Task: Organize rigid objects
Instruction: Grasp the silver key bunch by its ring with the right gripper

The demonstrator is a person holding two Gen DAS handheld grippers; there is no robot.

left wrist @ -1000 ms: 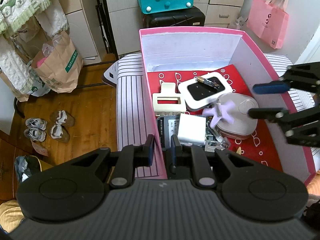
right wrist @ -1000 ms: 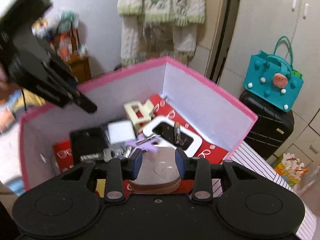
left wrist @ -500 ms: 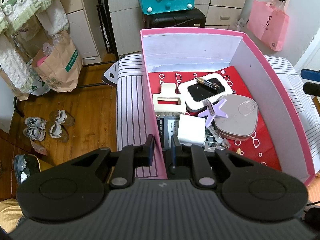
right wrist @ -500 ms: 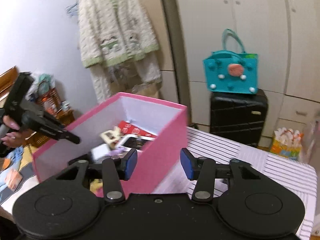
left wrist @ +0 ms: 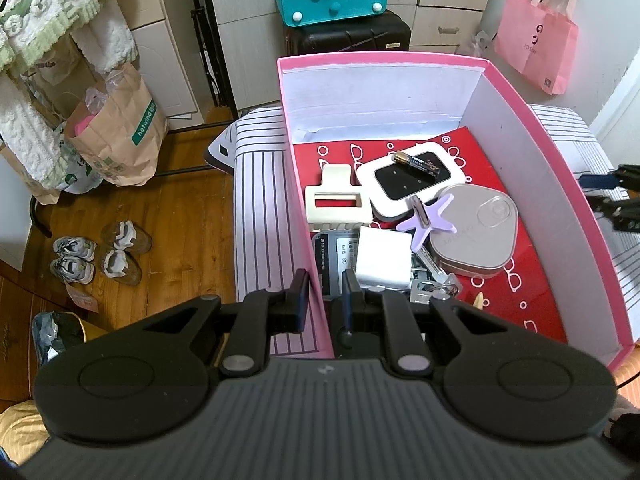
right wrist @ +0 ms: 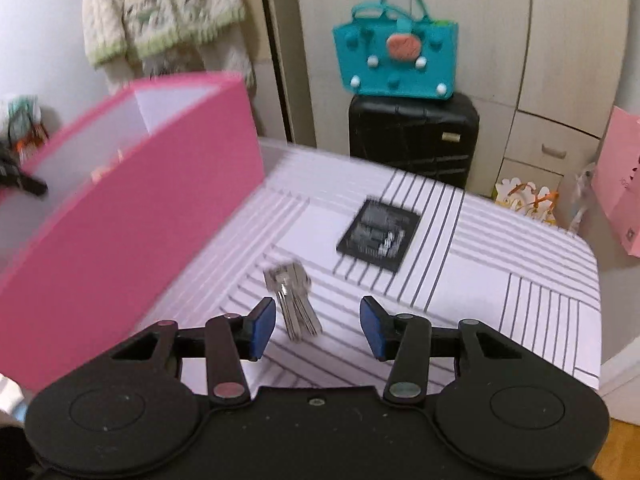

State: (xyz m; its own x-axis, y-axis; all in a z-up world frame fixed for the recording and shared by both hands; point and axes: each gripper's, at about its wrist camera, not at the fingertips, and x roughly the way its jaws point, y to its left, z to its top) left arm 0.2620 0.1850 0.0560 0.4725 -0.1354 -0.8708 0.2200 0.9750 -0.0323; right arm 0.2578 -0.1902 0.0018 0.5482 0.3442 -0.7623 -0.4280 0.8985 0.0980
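An open pink box (left wrist: pixel 560 184) stands on the striped cloth (right wrist: pixel 500 264). Inside it lie a cream hair claw (left wrist: pixel 334 206), a white-framed black device (left wrist: pixel 412 184) with a battery (left wrist: pixel 418 162) on it, a beige case (left wrist: pixel 476 236), a lilac star clip (left wrist: pixel 430 220) and a white cube (left wrist: pixel 384 258). My left gripper (left wrist: pixel 324 300) is shut on the box's left wall. Outside the box, my right gripper (right wrist: pixel 318 326) hangs open over the cloth. A bunch of keys (right wrist: pixel 296 300) lies just ahead, between its fingers and untouched. A black flat pack (right wrist: pixel 380 236) lies farther off.
A teal bag (right wrist: pixel 396 60) sits on a black suitcase (right wrist: pixel 412 136) behind the table. A pink paper bag (left wrist: pixel 540 52) hangs at the right. On the wooden floor to the left are a brown paper bag (left wrist: pixel 116 140) and shoes (left wrist: pixel 100 256).
My right gripper has come out of the box, leaving the beige case inside, and swung down over the striped cloth with its jaws wider. The left gripper has not moved.
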